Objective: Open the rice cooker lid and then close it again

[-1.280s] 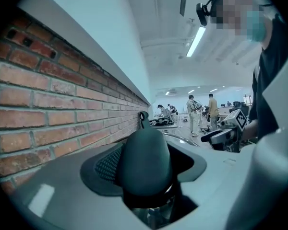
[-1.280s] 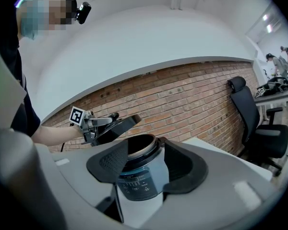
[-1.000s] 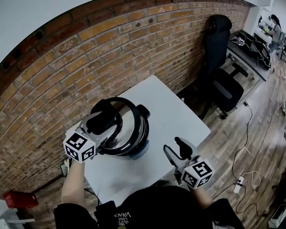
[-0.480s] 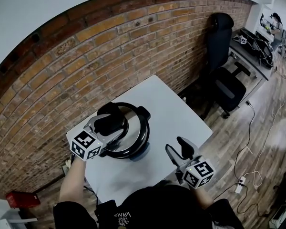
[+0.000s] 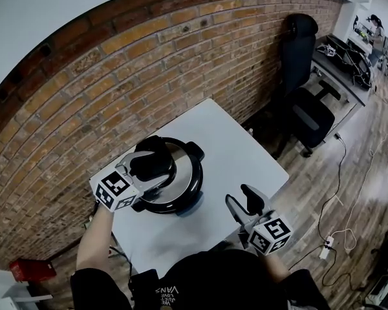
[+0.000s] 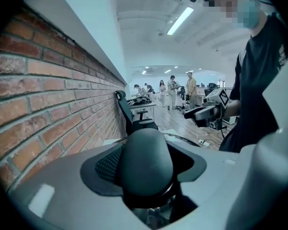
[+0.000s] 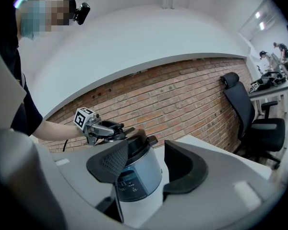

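A silver rice cooker (image 5: 187, 189) with a black rim stands on the white table (image 5: 239, 154). Its shiny lid (image 5: 181, 157) lies on top of the pot. The lid's black handle (image 5: 156, 163) sits between the jaws of my left gripper (image 5: 152, 166), which is shut on it. In the left gripper view the handle (image 6: 146, 157) fills the space between the pads. My right gripper (image 5: 244, 202) hovers open near the table's front edge, to the right of the cooker, holding nothing. In the right gripper view the cooker (image 7: 134, 178) stands beyond the open jaws.
A brick wall (image 5: 116, 63) runs close behind the table. A black office chair (image 5: 304, 63) stands at the right, with desks and people farther off. Cables (image 5: 336, 237) lie on the wooden floor. A red box (image 5: 26, 270) sits at the lower left.
My left gripper has sunk with the lid handle in it, and the lid has gone from tilted up to lying on the cooker. The right gripper has stayed put.
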`<action>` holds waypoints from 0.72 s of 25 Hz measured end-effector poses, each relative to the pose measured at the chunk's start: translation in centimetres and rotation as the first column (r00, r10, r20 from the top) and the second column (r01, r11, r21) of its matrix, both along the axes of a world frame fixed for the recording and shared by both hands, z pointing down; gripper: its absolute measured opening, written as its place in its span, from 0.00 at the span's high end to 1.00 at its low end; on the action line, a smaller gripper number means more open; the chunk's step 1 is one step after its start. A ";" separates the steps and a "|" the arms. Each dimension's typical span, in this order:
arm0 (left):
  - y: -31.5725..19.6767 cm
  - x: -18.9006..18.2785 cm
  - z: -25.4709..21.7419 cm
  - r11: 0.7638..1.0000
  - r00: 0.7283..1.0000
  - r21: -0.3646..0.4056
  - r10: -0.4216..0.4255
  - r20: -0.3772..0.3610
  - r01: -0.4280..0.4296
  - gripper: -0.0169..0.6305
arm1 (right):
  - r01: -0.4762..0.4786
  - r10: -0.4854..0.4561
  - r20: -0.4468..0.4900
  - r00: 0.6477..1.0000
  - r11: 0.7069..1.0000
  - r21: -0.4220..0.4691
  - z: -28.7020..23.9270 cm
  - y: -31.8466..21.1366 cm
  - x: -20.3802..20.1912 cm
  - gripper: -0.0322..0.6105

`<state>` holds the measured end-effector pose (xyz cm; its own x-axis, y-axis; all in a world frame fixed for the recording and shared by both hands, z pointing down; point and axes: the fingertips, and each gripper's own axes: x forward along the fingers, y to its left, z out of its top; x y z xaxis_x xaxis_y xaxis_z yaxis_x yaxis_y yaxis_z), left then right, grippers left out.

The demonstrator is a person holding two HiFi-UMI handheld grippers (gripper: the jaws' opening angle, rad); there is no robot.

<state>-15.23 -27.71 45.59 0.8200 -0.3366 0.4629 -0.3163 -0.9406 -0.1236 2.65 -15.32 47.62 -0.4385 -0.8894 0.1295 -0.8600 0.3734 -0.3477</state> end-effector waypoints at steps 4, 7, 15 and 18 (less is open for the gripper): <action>-0.3 -0.2 0.0 0.999 0.999 -0.018 0.039 -0.013 -0.039 0.54 | -0.009 0.009 0.002 1.000 1.000 -0.002 0.2 0.2 0.3 0.59; -0.3 -0.4 0.0 0.998 0.998 -0.029 0.061 -0.027 -0.062 0.54 | -0.014 0.014 0.004 1.000 1.000 -0.005 0.4 0.3 0.5 0.59; -0.4 -0.2 0.1 0.992 0.992 -0.030 0.120 -0.038 -0.122 0.54 | -0.003 0.003 -0.003 1.000 1.000 -0.020 0.6 0.4 0.3 0.59; -0.3 0.1 0.3 0.987 0.987 -0.041 0.156 -0.026 -0.157 0.54 | -0.006 0.006 0.002 1.000 1.000 -0.022 0.8 0.5 0.4 0.59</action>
